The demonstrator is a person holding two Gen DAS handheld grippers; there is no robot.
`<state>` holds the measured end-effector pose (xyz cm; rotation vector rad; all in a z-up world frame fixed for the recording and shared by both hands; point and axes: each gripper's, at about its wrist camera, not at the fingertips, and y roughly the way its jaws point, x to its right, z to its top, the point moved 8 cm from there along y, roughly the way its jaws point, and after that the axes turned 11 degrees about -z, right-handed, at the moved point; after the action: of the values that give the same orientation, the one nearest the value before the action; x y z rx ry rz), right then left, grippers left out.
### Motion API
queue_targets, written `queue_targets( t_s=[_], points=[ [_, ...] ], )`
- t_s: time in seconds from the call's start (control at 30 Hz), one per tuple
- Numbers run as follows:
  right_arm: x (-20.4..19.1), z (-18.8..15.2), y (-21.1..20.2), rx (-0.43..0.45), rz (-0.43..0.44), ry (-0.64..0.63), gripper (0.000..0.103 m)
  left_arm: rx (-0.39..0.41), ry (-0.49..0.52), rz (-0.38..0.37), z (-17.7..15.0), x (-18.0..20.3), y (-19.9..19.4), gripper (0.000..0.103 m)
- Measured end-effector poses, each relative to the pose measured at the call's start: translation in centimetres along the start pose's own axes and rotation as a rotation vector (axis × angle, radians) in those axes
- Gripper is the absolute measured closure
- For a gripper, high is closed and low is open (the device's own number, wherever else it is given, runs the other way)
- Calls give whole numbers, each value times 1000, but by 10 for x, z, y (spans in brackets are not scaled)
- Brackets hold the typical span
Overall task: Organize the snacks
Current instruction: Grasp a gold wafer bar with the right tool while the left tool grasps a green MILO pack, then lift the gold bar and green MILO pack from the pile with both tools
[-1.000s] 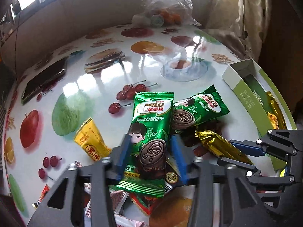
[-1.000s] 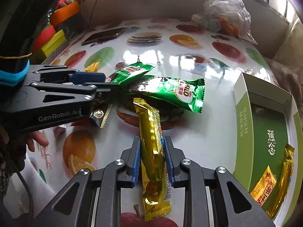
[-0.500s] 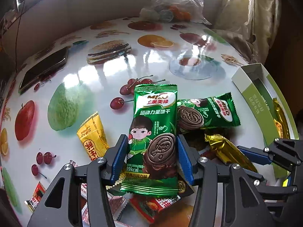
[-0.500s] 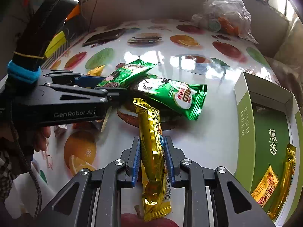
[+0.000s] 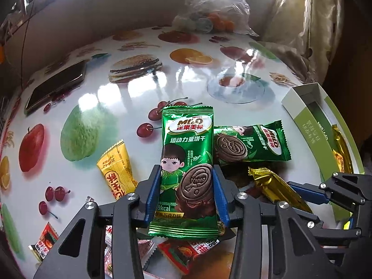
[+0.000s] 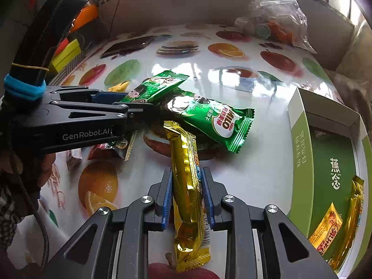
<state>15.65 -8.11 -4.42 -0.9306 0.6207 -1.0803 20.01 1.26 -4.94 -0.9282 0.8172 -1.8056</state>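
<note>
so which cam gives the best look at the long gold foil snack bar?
Right wrist view: the long gold foil snack bar runs nearly full length up the frame centre, clamped between the right gripper pads. The left wrist view shows only part of it, at an angle, its lower end hidden behind the gripper frames.

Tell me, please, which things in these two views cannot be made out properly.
- Red packets, left wrist view: half hidden under the Milo pack and the left gripper.
- Plastic bag, right wrist view: contents blurred by the film.
- Box, right wrist view: near end cut off by the picture's edge.
- Gold bar, left wrist view: lower end hidden by the right gripper.
</note>
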Motion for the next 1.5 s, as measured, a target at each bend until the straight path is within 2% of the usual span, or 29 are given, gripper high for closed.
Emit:
queue_targets(
  t_s=[0.63, 1.03, 1.5],
  points=[
    [2, -3, -5, 12, -8, 28, 80, 64, 14, 29, -9, 12, -27, 60],
    [3, -4, -29, 58, -10, 53, 80, 114, 1, 27, -20, 24, -53, 60],
    [13, -9, -63, 119, -27, 97, 80, 165, 39, 14, -25, 53, -82, 60]
  ],
)
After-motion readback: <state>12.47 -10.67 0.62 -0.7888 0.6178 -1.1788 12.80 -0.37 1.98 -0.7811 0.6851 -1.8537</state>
